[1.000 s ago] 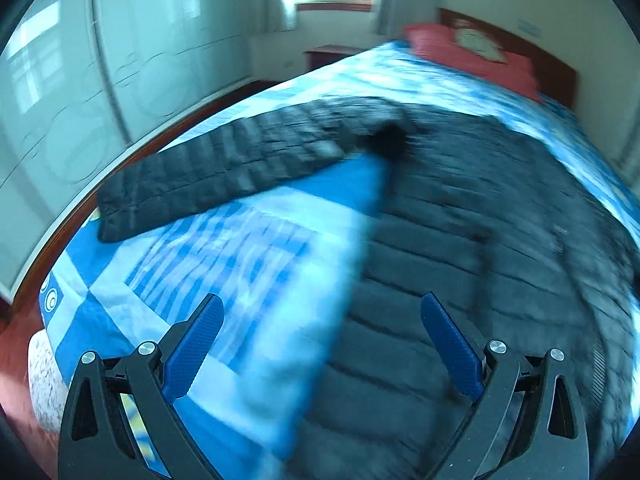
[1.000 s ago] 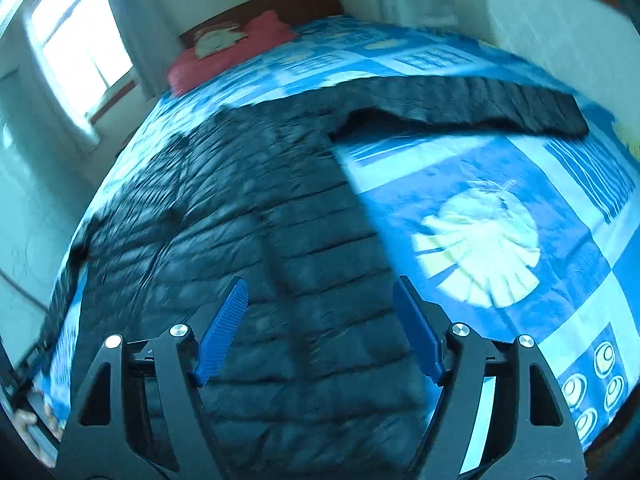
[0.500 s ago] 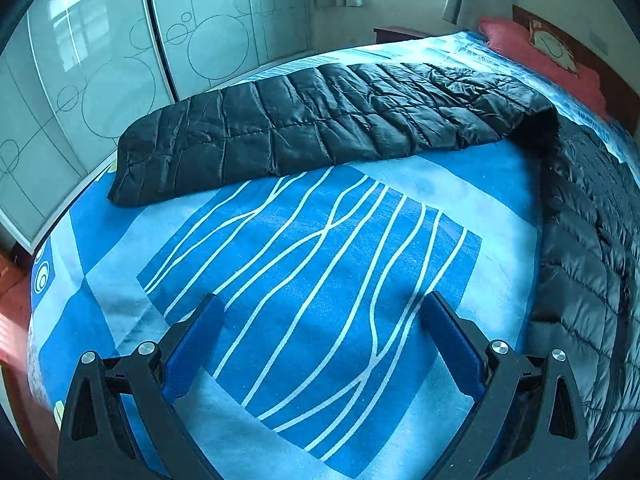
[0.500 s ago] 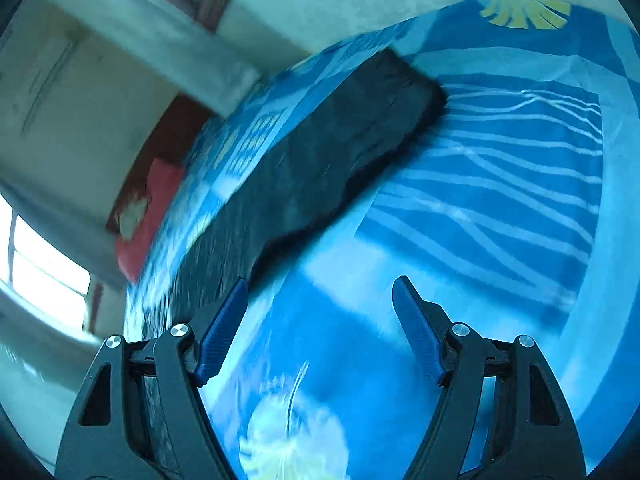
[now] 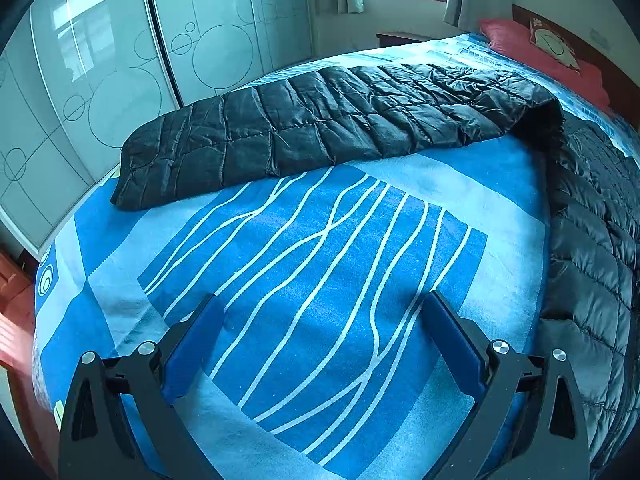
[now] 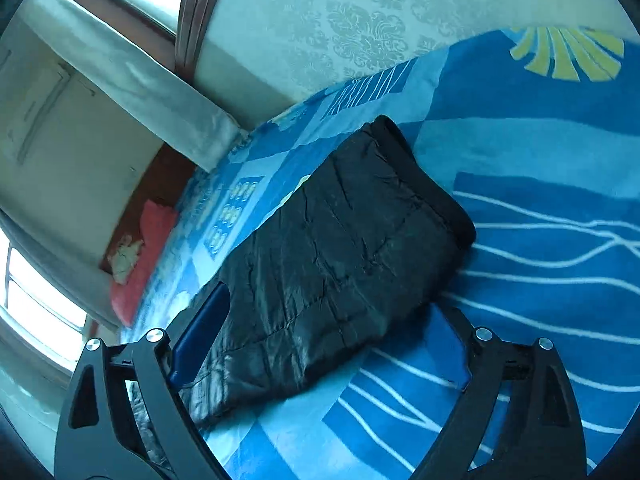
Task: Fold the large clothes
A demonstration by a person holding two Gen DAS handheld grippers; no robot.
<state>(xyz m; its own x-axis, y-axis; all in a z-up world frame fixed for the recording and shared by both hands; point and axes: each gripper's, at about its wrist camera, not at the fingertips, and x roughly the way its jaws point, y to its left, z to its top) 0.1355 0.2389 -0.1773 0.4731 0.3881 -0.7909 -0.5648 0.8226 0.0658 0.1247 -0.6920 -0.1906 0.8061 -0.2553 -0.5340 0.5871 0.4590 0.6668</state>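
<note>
Left wrist view: my left gripper (image 5: 324,338) has swung off the body of the black quilted down jacket (image 5: 320,136) and now hangs over the blue bedspread with white wavy lines (image 5: 320,264), which fills the frame's centre. One long sleeve stretches across the upper half; the jacket's body runs down the right edge. Fingers stand wide apart, holding nothing, touching nothing.

Right wrist view: my right gripper (image 6: 332,332) has swept sideways from the jacket's body to the other sleeve (image 6: 340,264), whose ribbed cuff (image 6: 424,184) points toward the upper right. Its jaws have just been opening and stand wide; the sleeve lies between them at lower centre, the blue left pad (image 6: 200,336) beside the fabric, not yet pinching. I judge the folding is only starting: both sleeves remain spread, ready to be brought in.
</note>
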